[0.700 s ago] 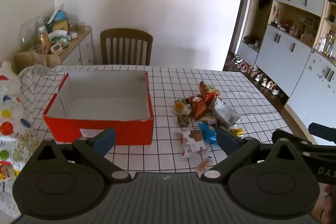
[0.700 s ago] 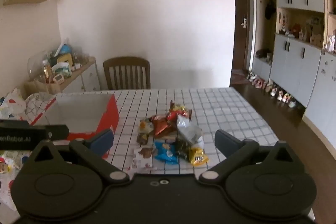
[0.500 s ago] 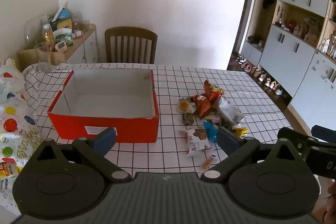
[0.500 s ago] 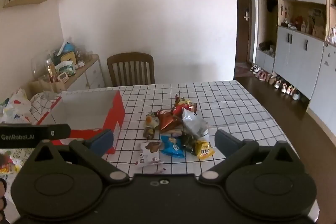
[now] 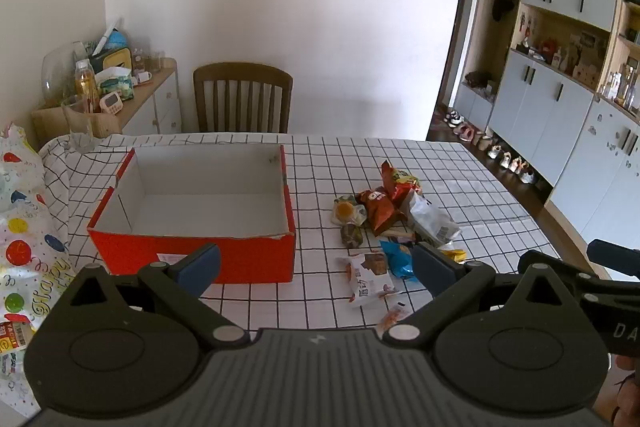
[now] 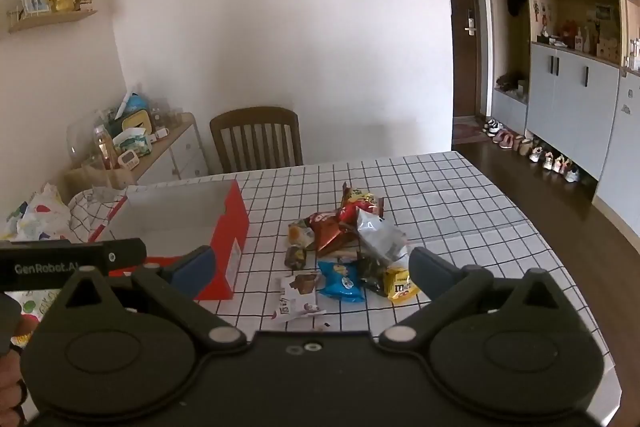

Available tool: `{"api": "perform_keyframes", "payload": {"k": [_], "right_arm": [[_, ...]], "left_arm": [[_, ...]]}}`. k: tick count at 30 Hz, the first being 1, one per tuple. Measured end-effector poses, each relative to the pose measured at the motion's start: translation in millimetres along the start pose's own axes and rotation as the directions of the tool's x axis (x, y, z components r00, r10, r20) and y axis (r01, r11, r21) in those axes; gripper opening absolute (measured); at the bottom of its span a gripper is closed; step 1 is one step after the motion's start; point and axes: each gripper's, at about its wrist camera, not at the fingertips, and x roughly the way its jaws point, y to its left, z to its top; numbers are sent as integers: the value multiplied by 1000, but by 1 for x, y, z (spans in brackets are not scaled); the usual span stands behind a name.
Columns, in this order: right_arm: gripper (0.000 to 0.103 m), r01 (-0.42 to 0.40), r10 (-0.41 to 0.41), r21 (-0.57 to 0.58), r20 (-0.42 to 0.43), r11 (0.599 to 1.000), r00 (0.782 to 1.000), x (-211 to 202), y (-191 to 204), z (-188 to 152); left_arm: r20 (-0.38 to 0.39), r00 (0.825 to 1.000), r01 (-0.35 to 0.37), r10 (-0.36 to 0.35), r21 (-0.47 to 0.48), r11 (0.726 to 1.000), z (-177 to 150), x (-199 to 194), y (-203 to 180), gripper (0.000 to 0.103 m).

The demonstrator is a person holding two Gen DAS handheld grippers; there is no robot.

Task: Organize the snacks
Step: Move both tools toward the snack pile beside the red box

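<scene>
A pile of snack packets [image 5: 394, 211] lies on the checked tablecloth, right of an empty red box [image 5: 192, 251] with a white inside. The pile also shows in the right wrist view [image 6: 352, 239], with the box [image 6: 228, 251] to its left. A white packet [image 5: 368, 279] lies nearest, beside a blue one [image 5: 396, 259]; a yellow candy bag [image 6: 400, 285] sits at the pile's right. My left gripper [image 5: 316, 267] is open and empty, above the table's near edge. My right gripper [image 6: 312, 265] is open and empty, short of the pile.
A wooden chair [image 5: 242, 99] stands at the table's far side. A cluttered sideboard [image 5: 120, 95] is at the back left, a glass [image 5: 78, 123] on the table's far left corner. A patterned bag [image 5: 24, 227] lies left of the box. Cabinets [image 5: 560, 107] line the right wall.
Both views have shifted: the box and pile sit a little further right and higher in each frame. Both grippers stay open; nothing on the table has moved.
</scene>
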Motion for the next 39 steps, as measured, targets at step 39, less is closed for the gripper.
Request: {"api": "perform_keyframes", "payload": {"k": [39], "right_arm": [[103,-7,7,-19,-3,1000,1000,1,5,0]], "left_arm": [[-7,1000,22,-22,-31,999,0,-1,0,102]]}}
